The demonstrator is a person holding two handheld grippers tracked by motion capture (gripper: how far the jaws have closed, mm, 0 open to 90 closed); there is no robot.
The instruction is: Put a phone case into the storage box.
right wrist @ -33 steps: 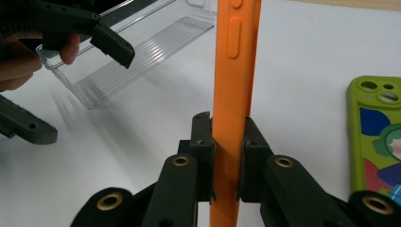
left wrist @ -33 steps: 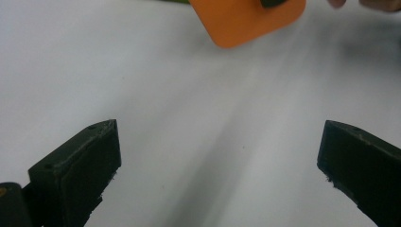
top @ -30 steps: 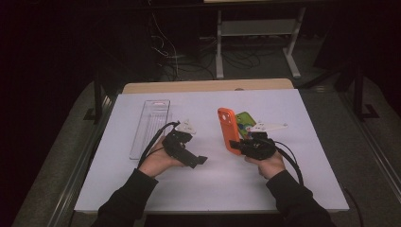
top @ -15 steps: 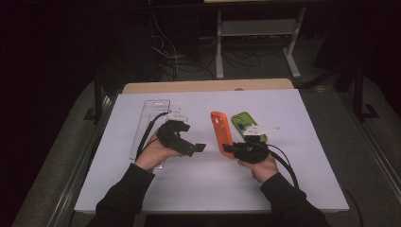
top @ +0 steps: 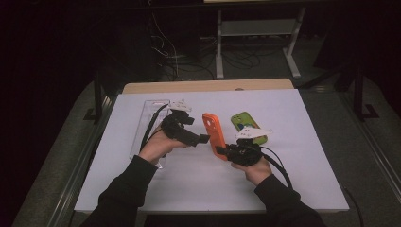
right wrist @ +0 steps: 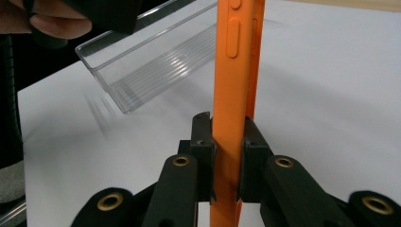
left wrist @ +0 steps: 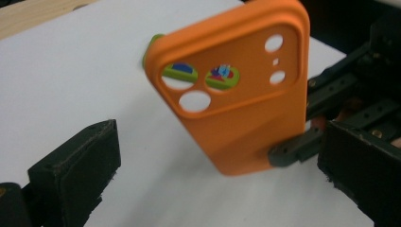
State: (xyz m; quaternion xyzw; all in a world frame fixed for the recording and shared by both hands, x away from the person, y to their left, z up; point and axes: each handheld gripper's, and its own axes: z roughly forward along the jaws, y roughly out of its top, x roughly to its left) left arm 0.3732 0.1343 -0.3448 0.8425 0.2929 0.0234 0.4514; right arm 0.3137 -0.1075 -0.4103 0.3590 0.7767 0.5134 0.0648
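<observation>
An orange phone case (top: pixel 213 130) stands upright above the white table, and my right gripper (top: pixel 222 150) is shut on its lower edge. In the right gripper view the two pads clamp the case's (right wrist: pixel 234 71) thin side, right gripper (right wrist: pixel 227 156). My left gripper (top: pixel 204 138) points at the case from the left, jaws open. In the left gripper view its pads (left wrist: pixel 75 170) stand wide apart on either side of the case's back (left wrist: pixel 236 99), not touching it. A green phone (top: pixel 246 124) lies flat behind the case.
A clear plastic tray (top: pixel 149 113) lies at the table's left, behind my left hand (right wrist: pixel 56 23); it also appears in the right gripper view (right wrist: pixel 156 61). The white sheet (top: pixel 302 156) covers the table. Cables trail from both grippers toward the person.
The right gripper has carried the orange case leftward, away from the green phone. The left gripper has risen and moved up the table, its jaws now level with the case.
</observation>
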